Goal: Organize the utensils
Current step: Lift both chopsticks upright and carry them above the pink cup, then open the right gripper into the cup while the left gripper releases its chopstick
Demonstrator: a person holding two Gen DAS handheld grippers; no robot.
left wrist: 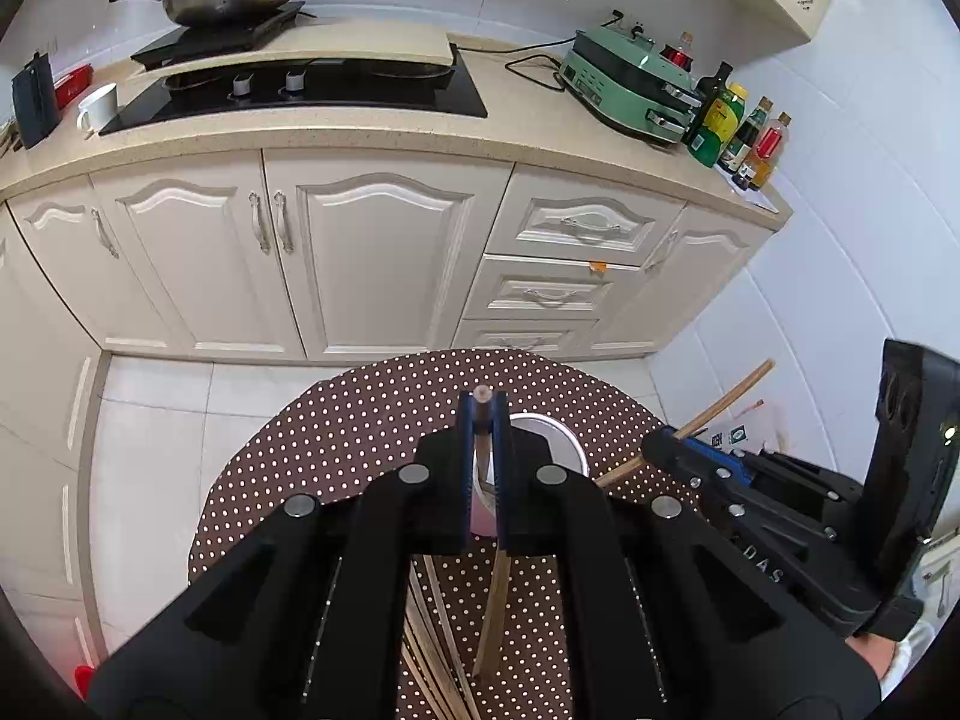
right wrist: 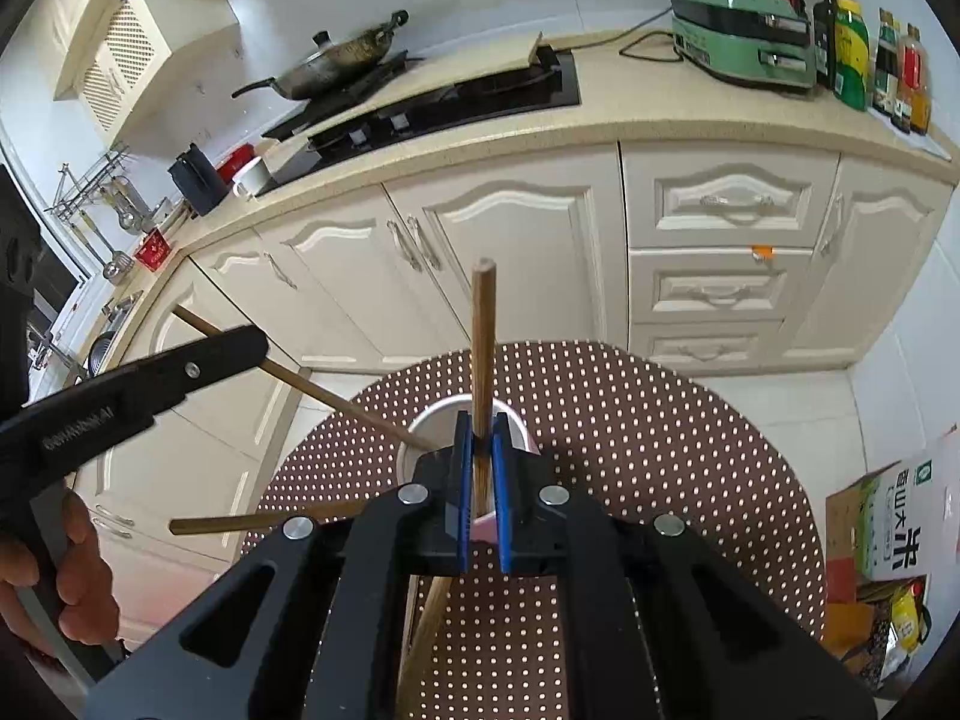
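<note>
Left gripper: pitched steeply down over the dotted tabletop, jaws pinching a chopstick just above the pink cup. Right gripper: same downward pitch, jaws pinching an upright chopstick over the cup's 6 o'clock rim. Loose chopsticks lie at the tabletop's 6 o'clock.
</note>
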